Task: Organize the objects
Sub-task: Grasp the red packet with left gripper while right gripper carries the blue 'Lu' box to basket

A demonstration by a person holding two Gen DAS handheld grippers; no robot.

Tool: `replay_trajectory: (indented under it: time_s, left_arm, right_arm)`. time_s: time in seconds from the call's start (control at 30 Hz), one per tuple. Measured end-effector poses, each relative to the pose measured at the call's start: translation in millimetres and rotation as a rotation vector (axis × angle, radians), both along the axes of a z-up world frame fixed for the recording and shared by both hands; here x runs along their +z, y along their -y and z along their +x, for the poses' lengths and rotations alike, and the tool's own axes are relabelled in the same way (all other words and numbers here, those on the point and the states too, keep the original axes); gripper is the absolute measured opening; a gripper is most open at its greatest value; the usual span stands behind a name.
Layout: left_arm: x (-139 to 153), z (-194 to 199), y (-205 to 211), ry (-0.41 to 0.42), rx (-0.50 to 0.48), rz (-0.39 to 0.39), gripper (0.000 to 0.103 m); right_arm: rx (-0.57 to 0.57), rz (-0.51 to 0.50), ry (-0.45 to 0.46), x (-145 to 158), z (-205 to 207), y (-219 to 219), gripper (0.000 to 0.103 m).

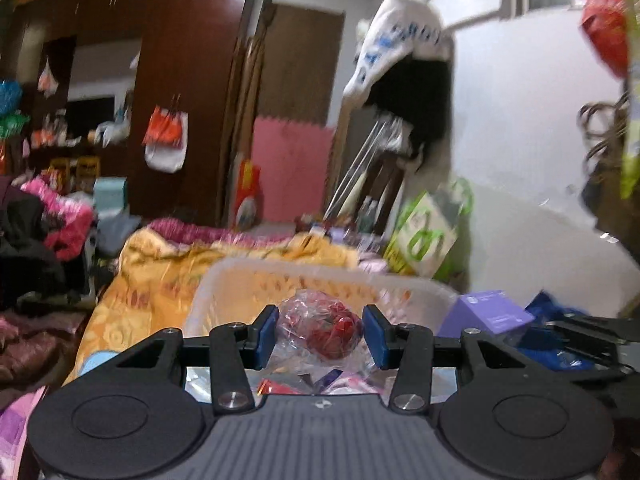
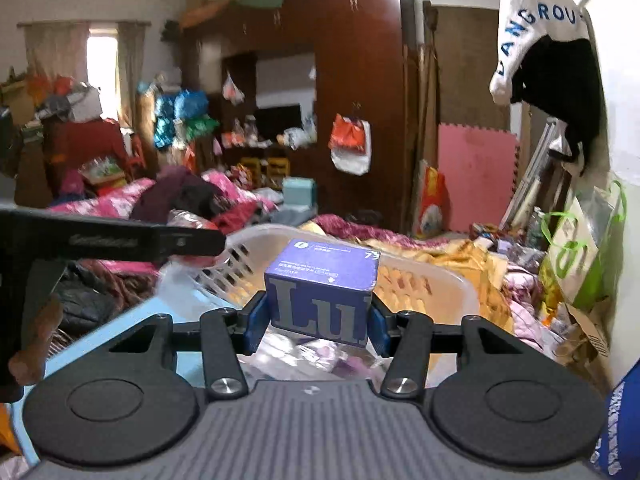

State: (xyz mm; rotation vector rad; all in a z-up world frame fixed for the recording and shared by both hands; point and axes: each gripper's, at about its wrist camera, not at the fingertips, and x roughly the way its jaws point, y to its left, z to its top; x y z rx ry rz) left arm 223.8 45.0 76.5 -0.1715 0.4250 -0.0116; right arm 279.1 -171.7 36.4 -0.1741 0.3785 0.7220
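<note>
Purple cardboard box printed with large grey letters "Lu" is sitting clenched between the blue pads of the right gripper, hanging over the white slotted plastic laundry basket. At ten o'clock, the left gripper is reaching across; its fingers are spread around a clear plastic bag holding something red, though actual contact is unclear. White hanging cloth at one o'clock is reading "DANGROU".
</note>
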Motion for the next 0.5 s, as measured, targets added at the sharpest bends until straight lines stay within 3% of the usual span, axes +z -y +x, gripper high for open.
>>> replay_trajectory:
  time_s: [0.1,0.13,0.17,0.2,0.3,0.43,0.5]
  left_arm:
    - [-13,8,-4,-0.011,-0.009,-0.030,0.052]
    - [-16,9,-4,-0.016,-0.005,-0.023,0.069]
    - [-19,10,-3,-0.034,0.003,-0.009,0.083]
    - [-20,8,-3,-0.040,0.016,0.003,0.084]
    - [-17,-15,-8,0.013,0.007,-0.014,0.084]
    - [-33,-88,-16,0.098,-0.038,-0.033,0.085]
    - [-58,-115,-15,0.078,-0.062,-0.030,0.088]
  right_arm:
    - [0.008,0.018,0.007,-4,3,0,0.060]
    - [0.002,0.023,0.016,-4,2,2,0.077]
    - [-0.008,0.025,0.021,-4,0,4,0.089]
    - [-0.016,0.032,0.036,-2,-6,11,0.097]
    - [-0.007,0.042,0.069,0,-27,32,0.097]
    - [-0.001,0.122,0.142,-24,-69,93,0.103]
    - [-0.024,0.114,0.072,-51,-65,112,0.103]
